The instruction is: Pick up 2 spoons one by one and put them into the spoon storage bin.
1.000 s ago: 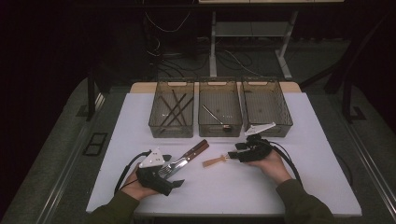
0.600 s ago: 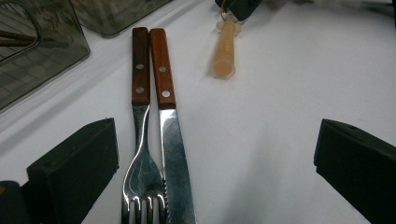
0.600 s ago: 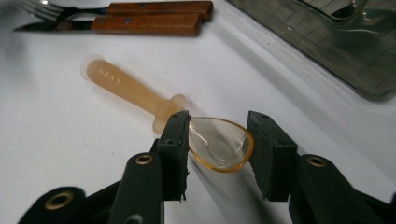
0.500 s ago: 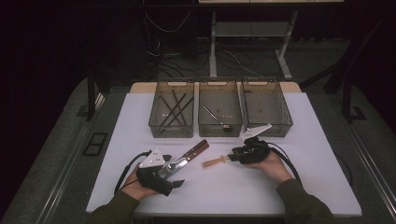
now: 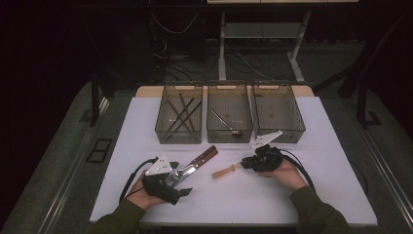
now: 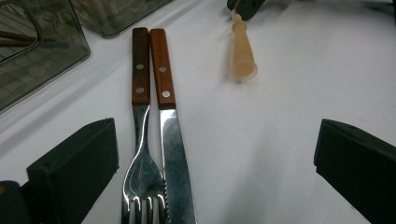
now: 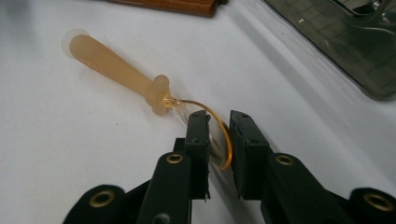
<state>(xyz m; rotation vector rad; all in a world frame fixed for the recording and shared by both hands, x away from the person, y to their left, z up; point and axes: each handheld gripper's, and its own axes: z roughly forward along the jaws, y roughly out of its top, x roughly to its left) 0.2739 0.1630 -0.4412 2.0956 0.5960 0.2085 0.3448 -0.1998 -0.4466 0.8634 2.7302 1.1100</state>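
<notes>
A small spoon (image 7: 140, 84) with a pale beige plastic handle lies on the white surface (image 5: 243, 195), about midway across and nearer the near edge than the far one. Its handle is slim and flares out to a rounded butt, with a raised collar at the neck. From that collar a thin, golden-rimmed clear bowl curves away. The bowl stands on edge, pinched between the two black pads of the right tool (image 7: 218, 140), whose jaws have just been closing. The handle rests flat, its butt pointing towards the left edge, the bowl end towards the right. In the high view the spoon (image 5: 225, 171) sits slightly slanted.
</notes>
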